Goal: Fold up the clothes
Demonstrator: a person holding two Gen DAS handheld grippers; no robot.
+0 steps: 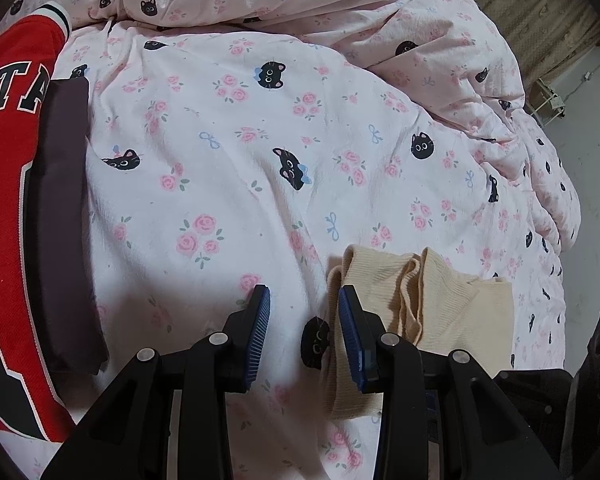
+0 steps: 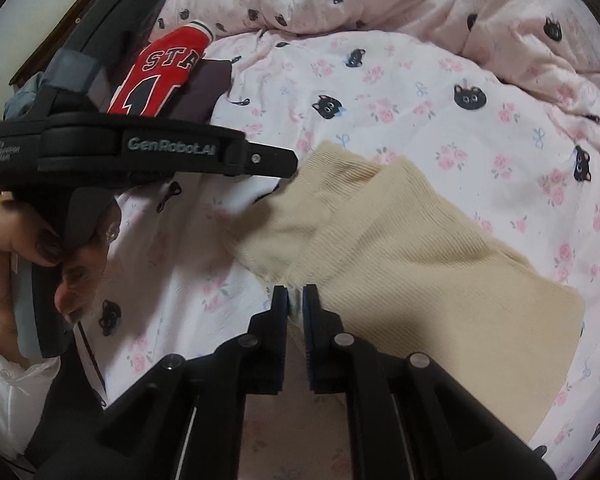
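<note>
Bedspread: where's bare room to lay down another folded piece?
The open bedspread between the dark folded garment beside the red jersey and the cream knit is free. It is crowded near the bunched duvet.

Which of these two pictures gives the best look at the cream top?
The right wrist view: the cream top fills the middle, almost wholly visible. The left wrist view shows only a bunched part of it, partly behind the left gripper.

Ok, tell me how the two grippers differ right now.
The left gripper is open, its fingers wide apart above the bedsheet and gripping nothing. The right gripper is shut on the cream top, pinching its edge. Both have black arms with blue pads and are near that same top.
</note>
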